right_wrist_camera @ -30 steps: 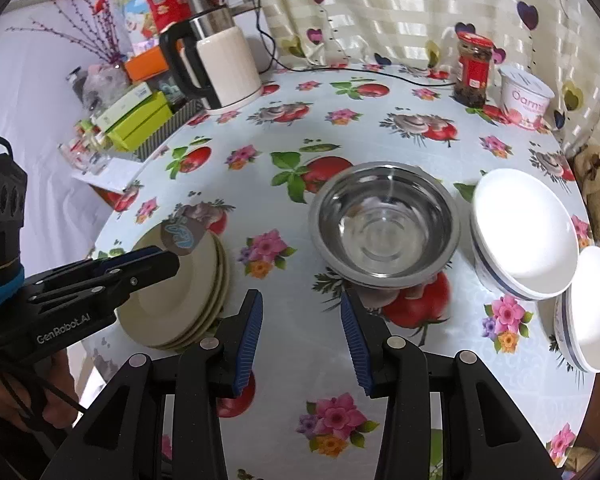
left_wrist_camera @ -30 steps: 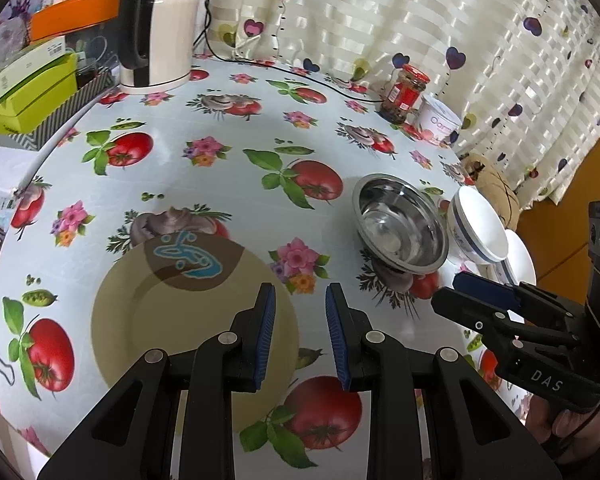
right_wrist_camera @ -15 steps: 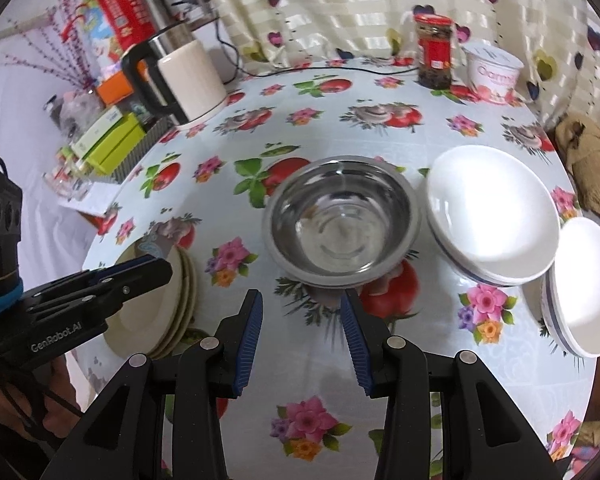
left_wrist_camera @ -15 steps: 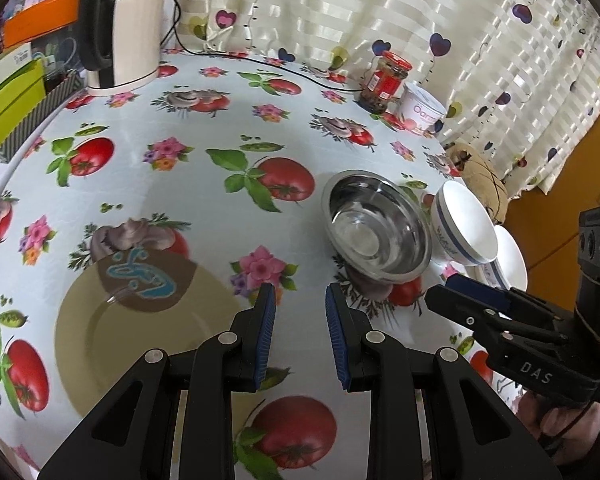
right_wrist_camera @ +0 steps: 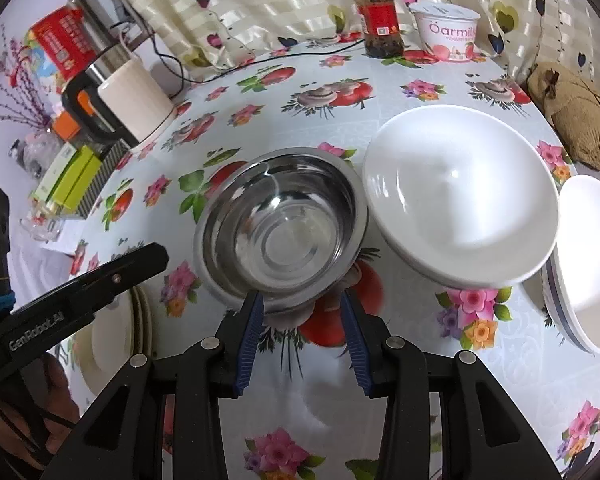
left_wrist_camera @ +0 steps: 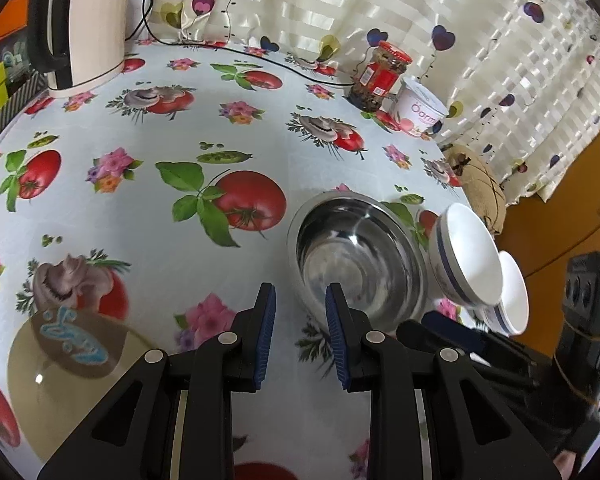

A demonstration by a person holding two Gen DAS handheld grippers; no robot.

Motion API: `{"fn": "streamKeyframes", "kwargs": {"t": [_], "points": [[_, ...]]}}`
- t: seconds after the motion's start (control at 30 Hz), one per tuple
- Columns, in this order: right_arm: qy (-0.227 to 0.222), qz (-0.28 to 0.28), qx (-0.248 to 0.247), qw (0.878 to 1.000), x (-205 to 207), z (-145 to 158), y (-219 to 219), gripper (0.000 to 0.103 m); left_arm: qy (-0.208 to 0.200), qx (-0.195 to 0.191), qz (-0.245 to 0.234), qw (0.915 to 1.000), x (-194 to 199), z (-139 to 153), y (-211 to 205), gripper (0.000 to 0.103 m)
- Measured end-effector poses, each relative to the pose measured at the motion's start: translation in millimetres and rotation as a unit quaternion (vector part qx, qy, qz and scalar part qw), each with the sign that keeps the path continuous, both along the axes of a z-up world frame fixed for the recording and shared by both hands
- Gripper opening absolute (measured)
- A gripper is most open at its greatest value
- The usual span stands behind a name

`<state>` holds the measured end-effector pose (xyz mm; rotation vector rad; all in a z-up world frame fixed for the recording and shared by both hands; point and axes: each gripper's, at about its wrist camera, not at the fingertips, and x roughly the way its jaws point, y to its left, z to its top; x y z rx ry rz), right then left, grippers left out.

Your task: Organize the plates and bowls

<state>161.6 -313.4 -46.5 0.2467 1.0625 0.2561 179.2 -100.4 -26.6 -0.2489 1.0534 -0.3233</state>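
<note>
A steel bowl point(right_wrist_camera: 279, 232) stands mid-table; it also shows in the left wrist view point(left_wrist_camera: 356, 260). My right gripper point(right_wrist_camera: 302, 320) is open and empty, its fingertips either side of the bowl's near rim. My left gripper point(left_wrist_camera: 300, 320) is open and empty, just left of the bowl. A stack of white bowls point(right_wrist_camera: 460, 200) sits right of the steel bowl, with a second white stack point(right_wrist_camera: 588, 264) further right. A stack of tan plates point(left_wrist_camera: 55, 384) lies at the left, also seen in the right wrist view point(right_wrist_camera: 111, 336).
A kettle point(left_wrist_camera: 87, 32) stands at the back left with green boxes point(right_wrist_camera: 67, 180) beside it. A red-lidded jar point(right_wrist_camera: 380, 20) and a yogurt tub point(right_wrist_camera: 448, 32) stand at the back by the curtain. A brown bundle point(right_wrist_camera: 580, 116) lies at the right edge.
Both grippers have moved right and forward toward the steel bowl. The right gripper's fingertips now flank its near rim. The tan plates have slid to the left of both views.
</note>
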Motion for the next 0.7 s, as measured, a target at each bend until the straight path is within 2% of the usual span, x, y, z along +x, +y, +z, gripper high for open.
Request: {"fn": "streamKeyframes", "kwargs": {"t": [0.3,0.47,0.7], "points": [[0.009,-0.017,0.004,1.000,17,-11,-5,0.039,0.025,0.001,0.004,0.9997,20,-16,-13,0.027],[0.012,-0.017,0.008,1.000,24,-16,-7,0.029,0.034,0.005,0.003,0.9994,25,-22,-18,0.027],[0.014,-0.016,0.005,1.000,20,-15,-11,0.027,0.036,0.009,-0.012,0.9992,15,-22,-21,0.027]]}}
